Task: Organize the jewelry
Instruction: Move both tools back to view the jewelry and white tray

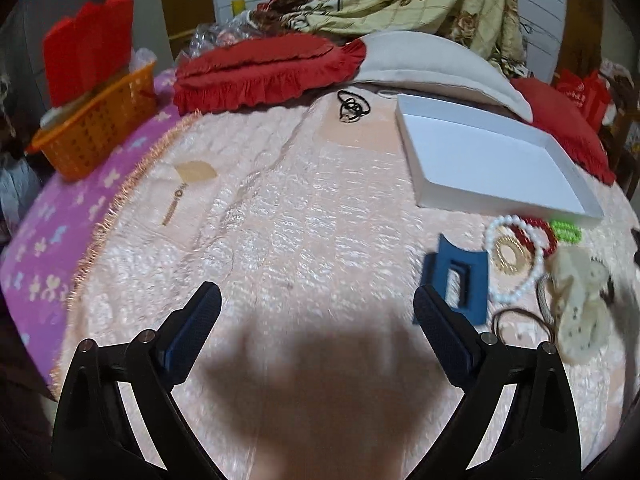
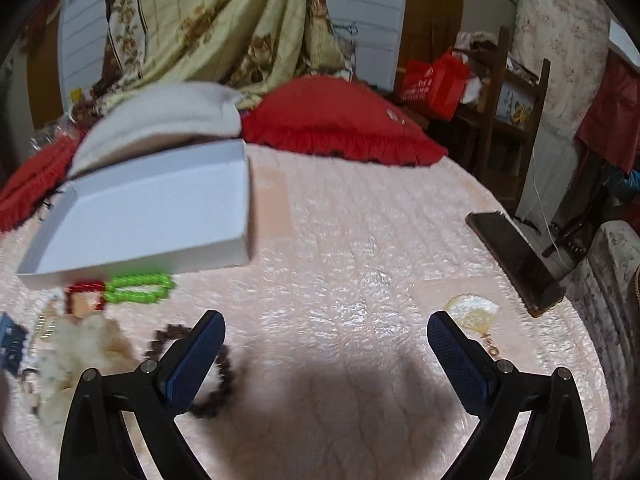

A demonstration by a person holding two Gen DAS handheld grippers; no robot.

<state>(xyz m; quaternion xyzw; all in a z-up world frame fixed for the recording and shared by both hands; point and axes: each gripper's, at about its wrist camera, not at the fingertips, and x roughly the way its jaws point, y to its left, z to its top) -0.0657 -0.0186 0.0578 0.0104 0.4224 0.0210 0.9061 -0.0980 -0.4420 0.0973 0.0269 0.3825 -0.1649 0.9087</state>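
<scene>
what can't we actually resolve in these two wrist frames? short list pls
- Brown bead bracelet: right wrist view, partly hidden behind the right gripper finger.
- Blue hair claw: left wrist view, lower corner covered by the left gripper finger.
- Cream bow clip: motion-blurred, detail unreadable.
- White box: interior looks bare, but the near wall hides the front strip of its floor.
- Gold earring: blurred, small.

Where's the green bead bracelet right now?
The green bracelet lies on the bedspread at the left of the right wrist view, just below the white box and beside the red bracelet.
</scene>
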